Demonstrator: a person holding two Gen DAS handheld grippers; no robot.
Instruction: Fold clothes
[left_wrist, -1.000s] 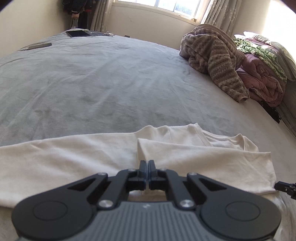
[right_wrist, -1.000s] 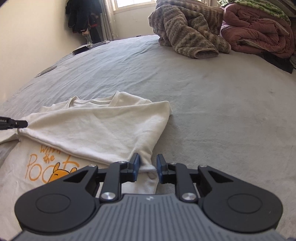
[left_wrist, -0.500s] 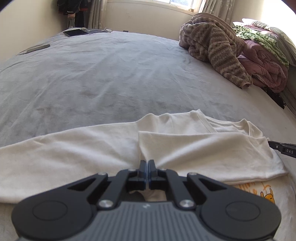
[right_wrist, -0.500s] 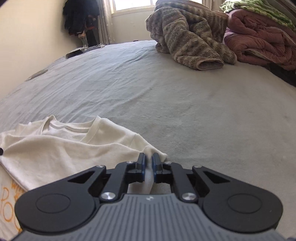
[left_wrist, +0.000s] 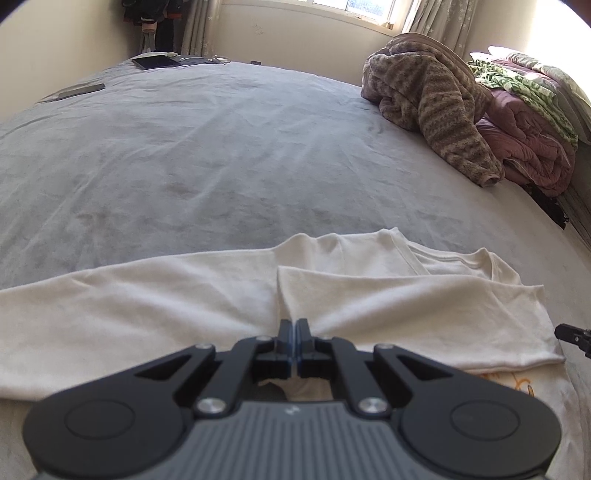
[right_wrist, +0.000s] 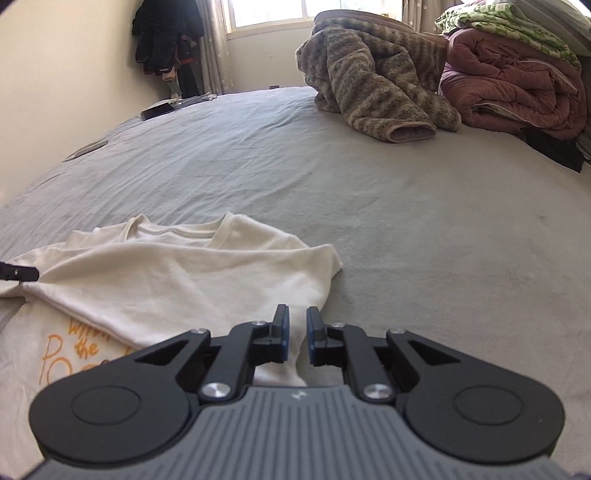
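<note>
Cream cotton T-shirt with orange cartoon print (right_wrist: 177, 288) lies flat near the front edge of the grey bedspread-covered bed (left_wrist: 221, 155). One side panel is folded over the body, print partly covered, collar toward the bed's middle. Judgement: partway folded; the long spread part to the left in the left wrist view looks unfolded, so more folds remain.

Left gripper (left_wrist: 294, 325) has fingers pressed together, pinching a ridge of shirt cloth at the fold's edge. Right gripper (right_wrist: 297, 321) has fingers spread a little, a strip of shirt hem between them, not clamped.

Around: brown striped fleece blanket (right_wrist: 373, 92) heaped near the far right corner, maroon quilt (right_wrist: 517, 85) with green patterned cover (right_wrist: 506, 26) beside it, dark tablet (left_wrist: 155, 61) at the far left edge. All well apart from the shirt; nothing blocks the folding.
</note>
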